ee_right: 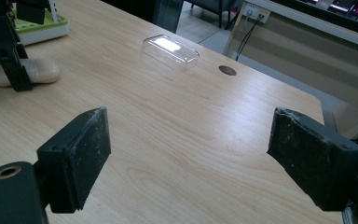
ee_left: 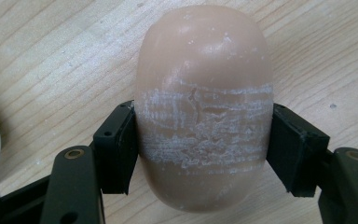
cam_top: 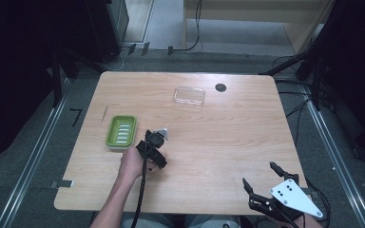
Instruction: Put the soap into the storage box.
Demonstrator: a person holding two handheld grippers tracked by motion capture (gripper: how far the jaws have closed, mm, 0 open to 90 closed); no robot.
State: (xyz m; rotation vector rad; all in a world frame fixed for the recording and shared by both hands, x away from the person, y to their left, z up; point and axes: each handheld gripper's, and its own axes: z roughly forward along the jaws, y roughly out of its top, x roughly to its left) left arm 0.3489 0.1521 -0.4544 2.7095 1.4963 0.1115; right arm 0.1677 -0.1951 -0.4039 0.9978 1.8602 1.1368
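a rounded, skin-coloured bar of soap (ee_left: 204, 107) lies on the wooden table (cam_top: 218, 137), its middle band scuffed with whitish scrape marks. the left gripper (ee_left: 200, 149) has its two black jaws pressed against the bar's two sides, so it is clamped on the soap, which looks to be resting on the wood. in the right gripper view the same bar (ee_right: 39, 71) shows pale and low on the tabletop, with a black jaw standing in front of it.

in the high view the left gripper (cam_top: 153, 142) sits just right of a green soap dish (cam_top: 121, 131) with white ribs, near the table's left side; a hand (cam_top: 132, 164) holds it from below, and a black cable (cam_top: 140, 199) trails back toward the near edge.

farther back, right of centre, a clear plastic lid (cam_top: 189, 96) lies flat on the table, and just beyond it is a small dark round hole (cam_top: 220, 87) in the tabletop.

the right gripper (cam_top: 261, 176) hovers at the near right corner, well apart from the soap, its jaws spread wide with nothing between them. a grey three-cornered plate (cam_top: 294, 197) sits on top of it.
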